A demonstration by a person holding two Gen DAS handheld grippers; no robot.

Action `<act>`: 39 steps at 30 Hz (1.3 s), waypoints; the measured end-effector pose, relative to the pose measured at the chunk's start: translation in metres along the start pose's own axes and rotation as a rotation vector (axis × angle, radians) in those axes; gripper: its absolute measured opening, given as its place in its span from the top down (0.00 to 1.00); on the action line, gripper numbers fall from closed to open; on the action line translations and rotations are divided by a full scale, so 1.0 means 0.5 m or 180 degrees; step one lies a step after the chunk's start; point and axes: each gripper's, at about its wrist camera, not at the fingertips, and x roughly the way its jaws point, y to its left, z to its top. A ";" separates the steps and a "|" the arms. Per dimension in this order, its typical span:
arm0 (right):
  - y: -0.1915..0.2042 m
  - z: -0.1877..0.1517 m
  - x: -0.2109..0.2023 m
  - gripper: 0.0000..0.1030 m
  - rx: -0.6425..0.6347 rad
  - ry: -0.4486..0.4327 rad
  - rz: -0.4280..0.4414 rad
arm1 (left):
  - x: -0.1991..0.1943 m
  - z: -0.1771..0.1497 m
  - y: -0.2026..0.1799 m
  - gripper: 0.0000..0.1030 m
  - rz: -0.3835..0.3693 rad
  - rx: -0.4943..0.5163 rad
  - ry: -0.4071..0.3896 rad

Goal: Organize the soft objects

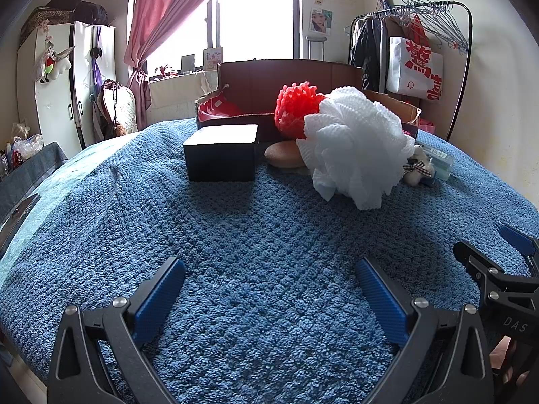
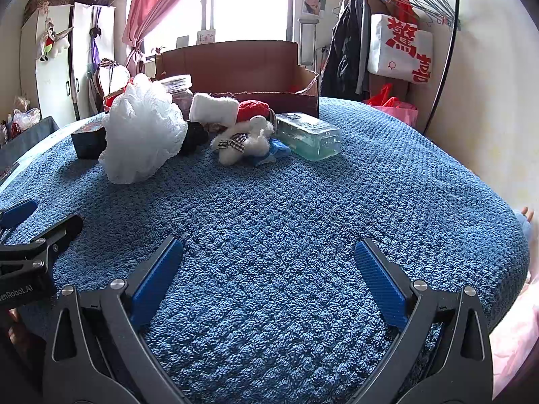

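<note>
1. Left gripper and right gripper: blue-padded jaws spread wide, empty, low over the blue knitted blanket, ready for a reach.
2. Fluffy white mesh bath pouf, small white plush toy, possibly a bear: heaped just before the open brown cardboard box, likely the destination.

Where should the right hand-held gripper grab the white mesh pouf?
Probably the near, lower lobe of the white mesh pouf, coming in from the front over the blue blanket. That side is bare; the black box sits at its left and other soft items crowd behind. The right hand-held gripper is open wide enough to pinch the ruffles.
</note>
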 end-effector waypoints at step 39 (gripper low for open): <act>-0.010 0.025 0.006 0.00 0.0115 0.0121 0.0133 | 0.008 0.046 0.032 0.00 -0.0136 0.0007 0.0123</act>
